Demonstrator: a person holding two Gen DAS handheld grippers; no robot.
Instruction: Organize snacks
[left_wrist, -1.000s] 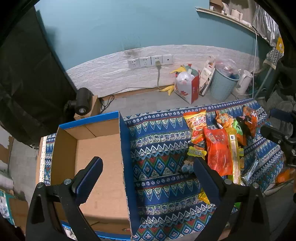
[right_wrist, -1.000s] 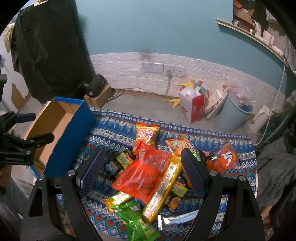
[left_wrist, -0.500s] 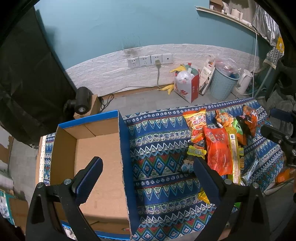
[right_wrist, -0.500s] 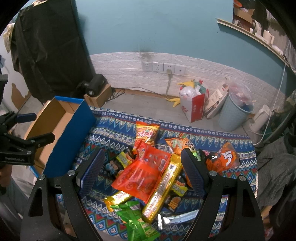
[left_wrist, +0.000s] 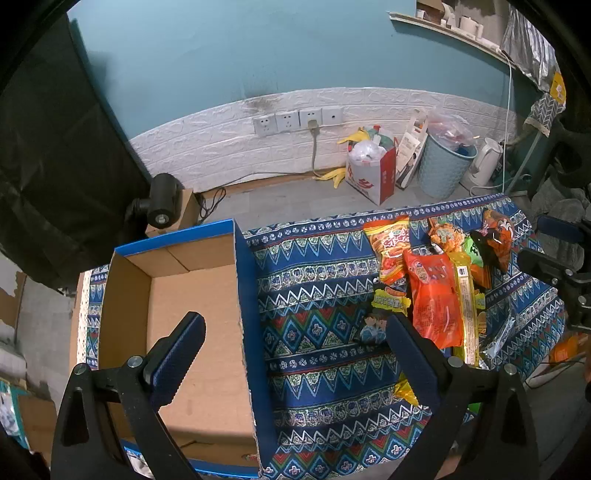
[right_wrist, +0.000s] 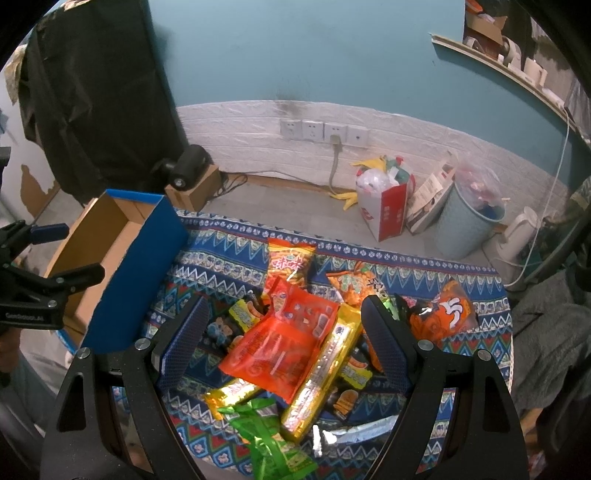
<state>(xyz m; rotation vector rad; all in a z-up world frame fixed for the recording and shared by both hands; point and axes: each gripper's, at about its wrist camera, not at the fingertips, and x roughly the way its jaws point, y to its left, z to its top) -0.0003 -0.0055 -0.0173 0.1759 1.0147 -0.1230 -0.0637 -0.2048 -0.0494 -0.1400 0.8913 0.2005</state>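
Observation:
A heap of snack packets lies on the patterned blue cloth (left_wrist: 314, 295): a large red-orange bag (right_wrist: 280, 343), a long yellow packet (right_wrist: 325, 369), a green packet (right_wrist: 266, 439) and an orange chip bag (right_wrist: 290, 262). An open cardboard box with blue outer walls (left_wrist: 192, 314) stands at the cloth's left; nothing shows inside it. My left gripper (left_wrist: 295, 328) hangs open above the box's right wall, holding nothing. My right gripper (right_wrist: 286, 317) is open above the heap, its fingers either side of the red-orange bag, which also shows in the left wrist view (left_wrist: 436, 299).
Behind the table are a white brick-pattern wall panel with sockets (left_wrist: 299, 120), a red-and-white bag of rubbish (left_wrist: 369, 170), a pale blue bin (left_wrist: 443, 166) and a white kettle (left_wrist: 484, 162). A small black camera on a box (left_wrist: 162, 203) stands behind the cardboard box.

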